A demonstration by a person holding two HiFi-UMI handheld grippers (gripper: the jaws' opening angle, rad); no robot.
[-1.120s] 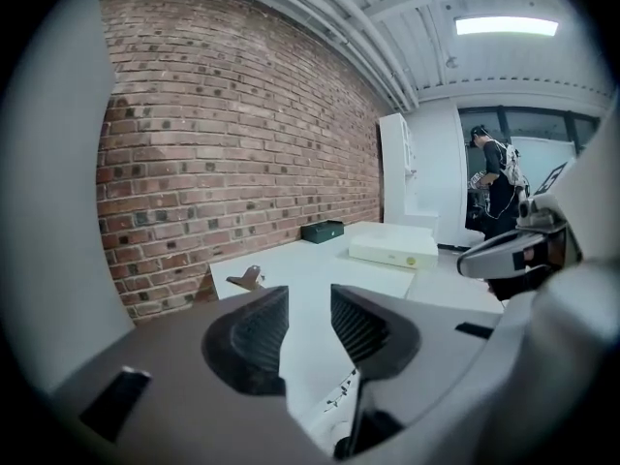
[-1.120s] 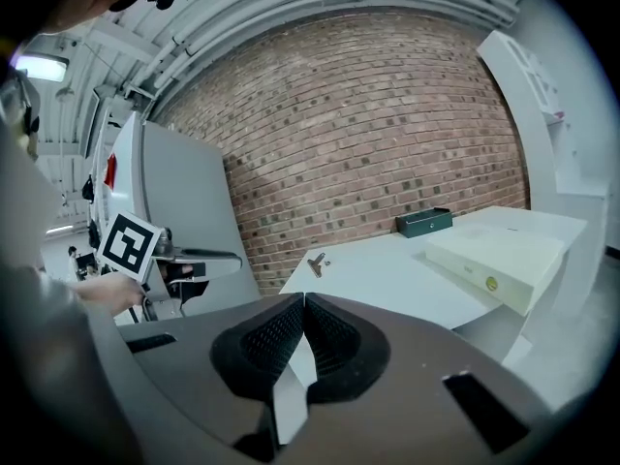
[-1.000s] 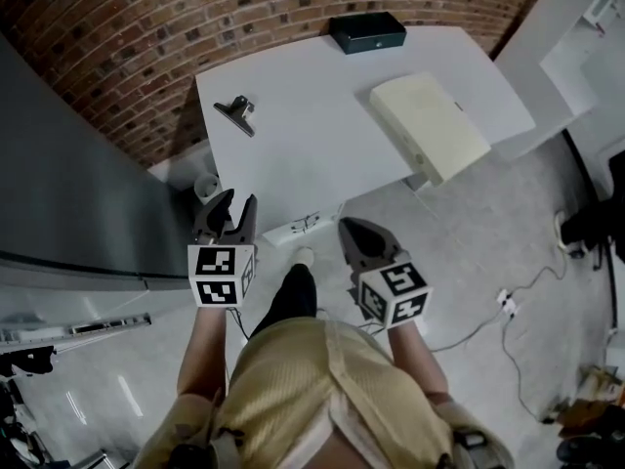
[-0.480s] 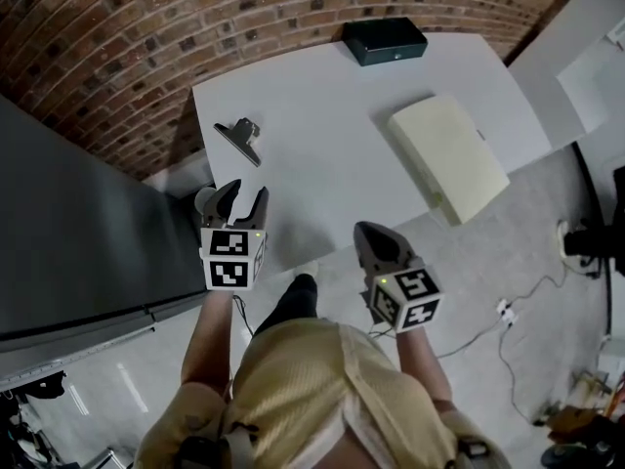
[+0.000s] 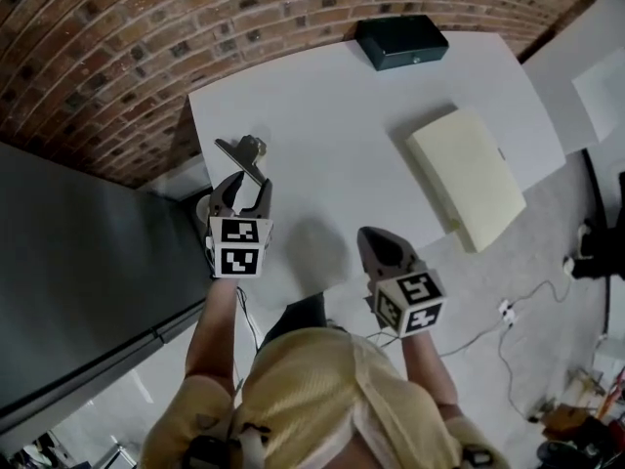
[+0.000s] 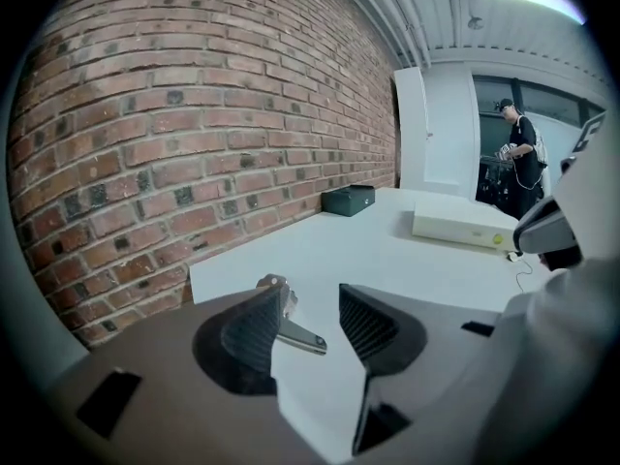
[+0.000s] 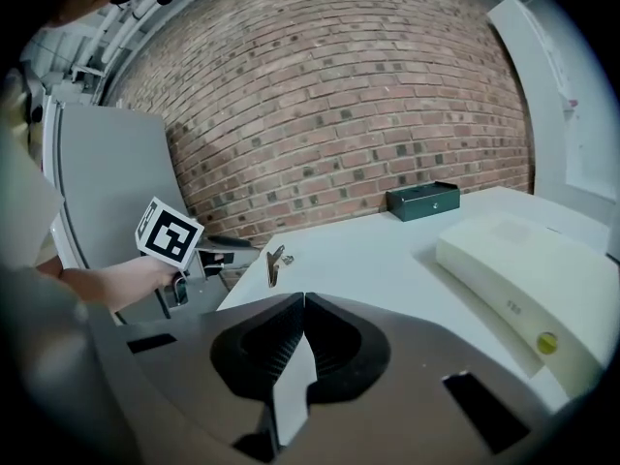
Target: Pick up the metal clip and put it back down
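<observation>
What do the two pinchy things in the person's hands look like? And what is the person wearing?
The left gripper and the right gripper are both dark grey. Each has two pointed jaws lined with ribbed black pads. Behind the jaws, each carries a white cube printed with black square markers. The person wears a tan top.

We've got the table (image 5: 322, 115) w/ its far edge close to the brick wall (image 5: 98, 27). On it, by the left edge, approx. midway along: the metal clip (image 5: 244, 152). At the far edge, right of centre: a box (image 5: 401, 41). On the right side: a flat case (image 5: 467, 176), its near end at the table's edge, well apart from clip & box. Left of the table we see a cabinet (image 5: 78, 262). Cables (image 5: 507, 308) lie on the floor to our right.
</observation>
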